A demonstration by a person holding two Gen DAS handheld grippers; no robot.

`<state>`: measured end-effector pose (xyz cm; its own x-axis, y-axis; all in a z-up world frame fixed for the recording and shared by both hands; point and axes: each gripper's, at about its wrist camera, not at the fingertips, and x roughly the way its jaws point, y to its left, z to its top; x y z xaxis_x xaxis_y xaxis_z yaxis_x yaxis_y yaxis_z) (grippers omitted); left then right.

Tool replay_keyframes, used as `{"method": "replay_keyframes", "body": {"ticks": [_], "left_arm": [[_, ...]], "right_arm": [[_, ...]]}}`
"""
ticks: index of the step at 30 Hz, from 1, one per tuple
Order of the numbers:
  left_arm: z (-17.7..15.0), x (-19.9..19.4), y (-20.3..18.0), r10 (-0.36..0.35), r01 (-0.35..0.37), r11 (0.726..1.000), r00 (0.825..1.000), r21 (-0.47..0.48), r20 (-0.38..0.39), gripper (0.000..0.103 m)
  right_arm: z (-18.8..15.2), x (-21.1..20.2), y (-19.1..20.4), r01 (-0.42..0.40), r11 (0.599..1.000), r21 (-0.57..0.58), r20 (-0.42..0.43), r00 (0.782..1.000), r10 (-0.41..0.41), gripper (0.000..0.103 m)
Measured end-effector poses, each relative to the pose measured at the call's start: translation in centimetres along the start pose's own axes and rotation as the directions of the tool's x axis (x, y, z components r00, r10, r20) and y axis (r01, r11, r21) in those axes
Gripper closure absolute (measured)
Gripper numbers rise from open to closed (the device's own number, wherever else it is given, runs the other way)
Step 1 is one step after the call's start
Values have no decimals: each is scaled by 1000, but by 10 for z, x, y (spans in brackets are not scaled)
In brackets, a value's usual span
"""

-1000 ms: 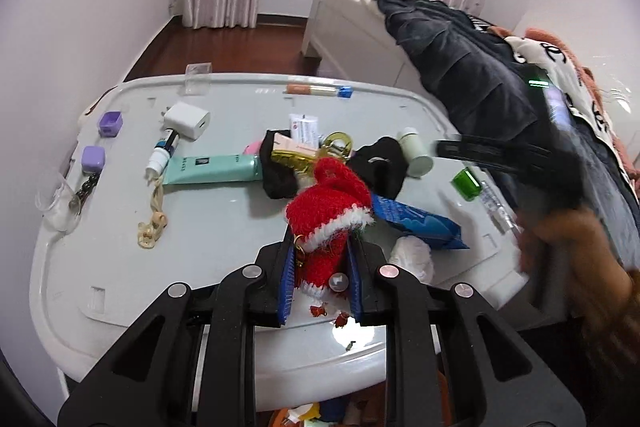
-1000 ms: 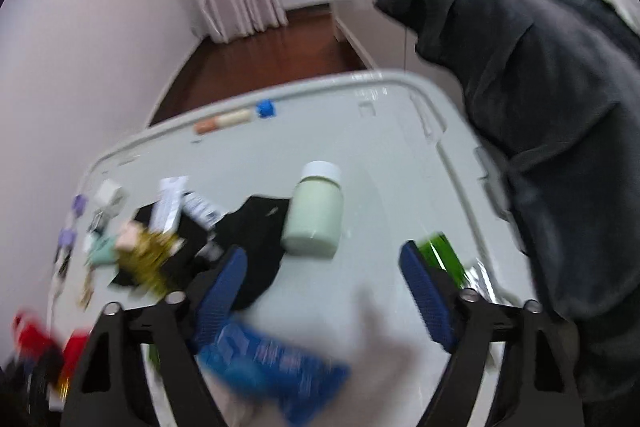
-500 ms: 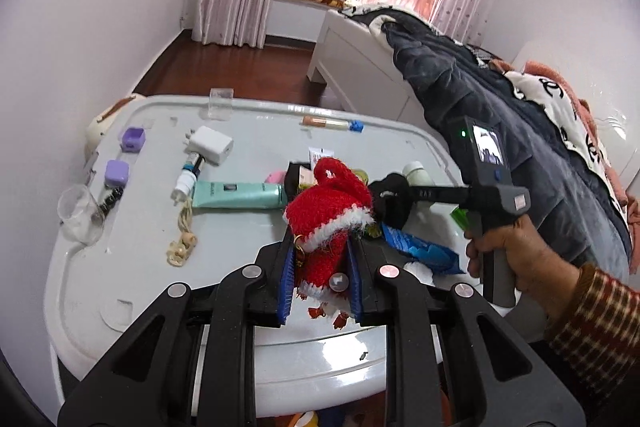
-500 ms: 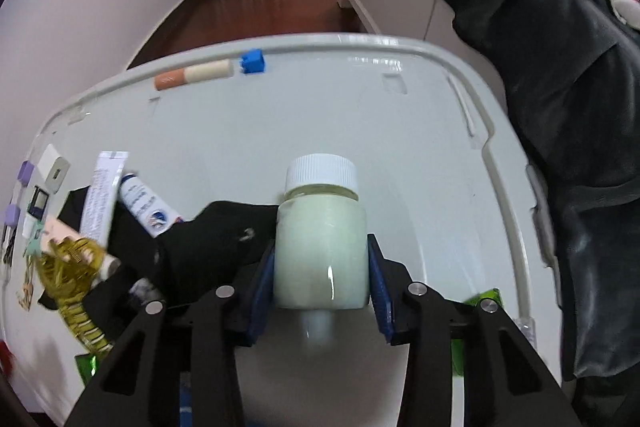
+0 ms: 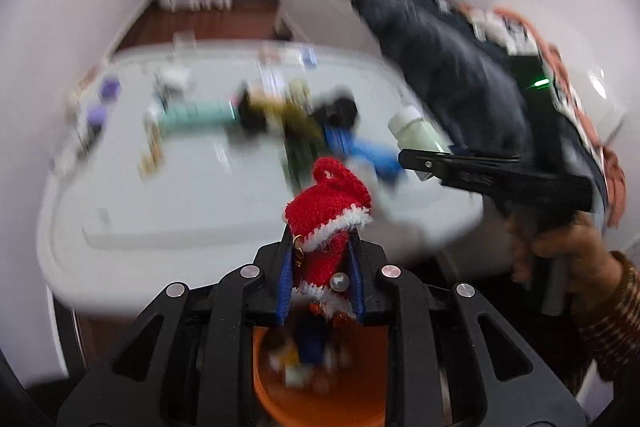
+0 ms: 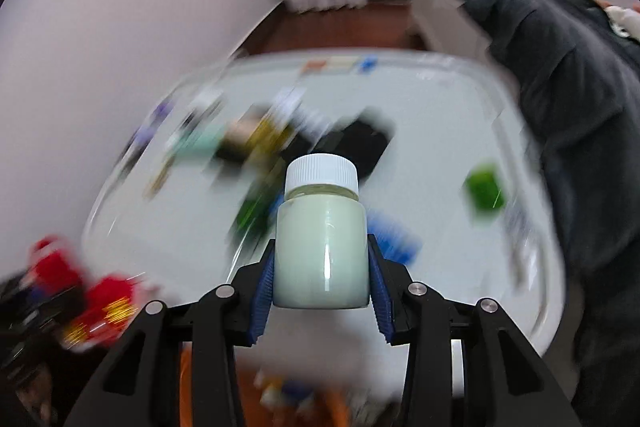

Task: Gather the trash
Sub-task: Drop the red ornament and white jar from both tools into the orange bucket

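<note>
At the very bottom of both views sits a round orange plastic bin (image 5: 320,399) with small scraps inside, right under the grippers. Just above it in the left wrist view, the left gripper (image 5: 320,283) is pinching a little red knitted hat with a white fuzzy trim (image 5: 326,223), which sticks up between the blue pads. In the right wrist view, the right gripper (image 6: 320,283) has just squeezed in on a small pale green plastic bottle with a white screw cap (image 6: 322,235), and its blue pads now press on both sides of the bottle, which stands upright. So both pieces of trash look picked up and are being carried off the white plastic tabletop (image 5: 192,203) toward the bin. Next, each gripper should come over the middle of the bin and spread its pads so the thing drops in and does not hit the rim. Farther back on the tabletop, in the middle of the frame, more blurry clutter waits: a blue wrapper (image 5: 360,151), a mint green tube (image 5: 196,113) and a black cloth (image 5: 340,111).
</note>
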<state>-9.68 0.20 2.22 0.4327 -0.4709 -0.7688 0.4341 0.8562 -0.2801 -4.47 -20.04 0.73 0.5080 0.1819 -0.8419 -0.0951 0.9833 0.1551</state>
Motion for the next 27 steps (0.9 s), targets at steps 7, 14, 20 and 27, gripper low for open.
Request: {"method": "replay_keyframes", "body": {"ticks": [7, 14, 20, 27], "left_arm": [[-75, 40, -10, -33, 28, 999, 952, -18, -304, 73], [-97, 61, 1, -14, -33, 995, 890, -94, -456, 50], [-57, 44, 11, -3, -38, 992, 945, -121, -327, 46], [35, 67, 7, 100, -107, 993, 988, -57, -115, 41]], "right_arm": [[-118, 19, 34, -102, 995, -9, -251, 963, 97, 61], [-154, 40, 31, -65, 997, 48, -384, 920, 78, 47], [-104, 4, 17, -26, 999, 32, -191, 981, 32, 44], [-19, -38, -5, 20, 997, 73, 83, 996, -26, 29]]}}
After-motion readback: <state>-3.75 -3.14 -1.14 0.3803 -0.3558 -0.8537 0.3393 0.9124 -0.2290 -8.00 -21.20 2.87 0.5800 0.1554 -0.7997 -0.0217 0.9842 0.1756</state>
